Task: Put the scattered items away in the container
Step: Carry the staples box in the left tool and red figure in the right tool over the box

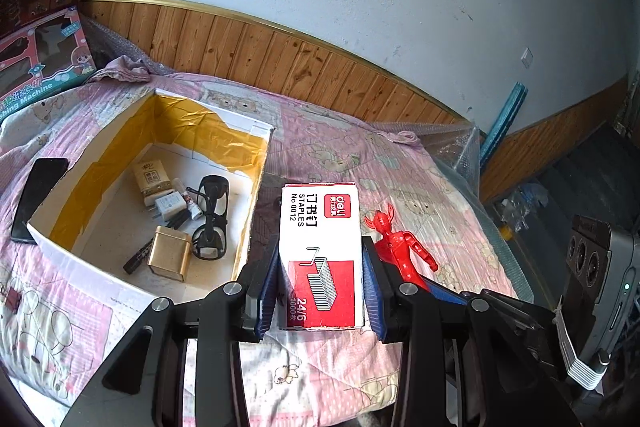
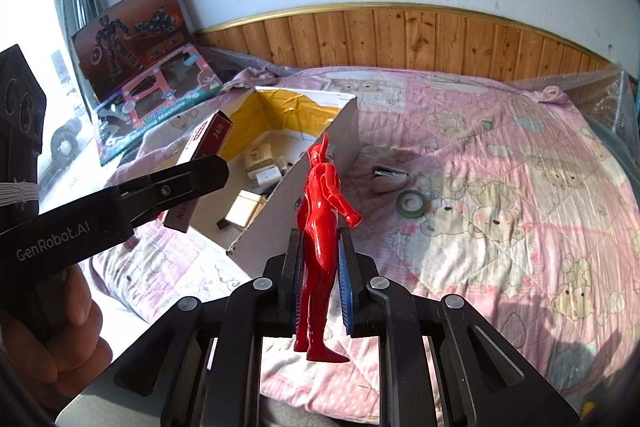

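Left wrist view: a staples box (image 1: 320,255) is being pinched by the left hand-held gripper (image 1: 322,285) above the bed (image 1: 400,163), the open cardboard container (image 1: 152,195) at ten o'clock.

Right wrist view: a red toy figure (image 2: 320,227) is being pinched upright by the right hand-held gripper (image 2: 322,285), the container (image 2: 304,163) at twelve o'clock.

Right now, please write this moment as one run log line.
left gripper: shut on red-and-white cardboard staples box | right gripper: shut on red plastic figure | open white cardboard container: neither item inside yet
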The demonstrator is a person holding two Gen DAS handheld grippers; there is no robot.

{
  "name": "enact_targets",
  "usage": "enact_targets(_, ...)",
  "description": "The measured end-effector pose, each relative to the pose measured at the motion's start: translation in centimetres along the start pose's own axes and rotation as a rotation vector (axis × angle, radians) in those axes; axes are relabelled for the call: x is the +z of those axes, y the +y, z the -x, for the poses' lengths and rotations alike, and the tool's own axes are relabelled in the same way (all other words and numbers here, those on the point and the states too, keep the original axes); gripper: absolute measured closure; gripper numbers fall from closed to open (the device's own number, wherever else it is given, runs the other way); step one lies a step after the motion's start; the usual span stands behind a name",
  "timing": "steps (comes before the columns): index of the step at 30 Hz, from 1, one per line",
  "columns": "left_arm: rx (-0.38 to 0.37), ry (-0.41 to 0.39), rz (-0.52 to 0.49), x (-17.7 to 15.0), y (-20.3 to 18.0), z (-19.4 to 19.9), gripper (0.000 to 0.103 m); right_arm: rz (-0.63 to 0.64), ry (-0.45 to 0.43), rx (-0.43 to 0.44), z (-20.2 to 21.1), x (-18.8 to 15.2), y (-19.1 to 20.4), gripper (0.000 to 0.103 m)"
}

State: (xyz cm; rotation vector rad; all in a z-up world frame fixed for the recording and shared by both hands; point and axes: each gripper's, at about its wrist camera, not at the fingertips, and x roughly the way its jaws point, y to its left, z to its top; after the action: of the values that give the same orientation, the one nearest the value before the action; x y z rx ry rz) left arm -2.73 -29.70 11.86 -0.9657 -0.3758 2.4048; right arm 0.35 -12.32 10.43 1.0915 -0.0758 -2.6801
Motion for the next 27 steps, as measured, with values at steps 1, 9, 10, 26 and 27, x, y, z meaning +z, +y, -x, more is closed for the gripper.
enact_targets(1, 0.003, -0.005, 0.007, 0.1, 0.4, 0.2, 0.065, 0.007, -0.001, 0.004, -0.1, 0.2, 0.3, 0.087)
enact_targets(9, 0.018, -0.044, 0.066, 1.1, 3.5, 2.2, 0.065, 0.055, -0.025, 0.035, -0.2, 2.2, 2.6, 0.087)
enact_targets(10, 0.02, -0.048, 0.072, 1.2, 3.8, 2.4, 0.065, 0.058, -0.029, 0.039, -0.2, 2.4, 2.8, 0.087)
enact_targets(26, 0.079, -0.117, 0.171, 2.5, 9.1, 5.5, 0.065, 0.12, -0.037, 0.112, -1.9, 4.8, 6.0, 0.087)
enact_targets(27, 0.085, -0.121, 0.177, 2.6, 9.4, 5.6, 0.065, 0.123, -0.036, 0.115, -2.1, 4.9, 6.2, 0.087)
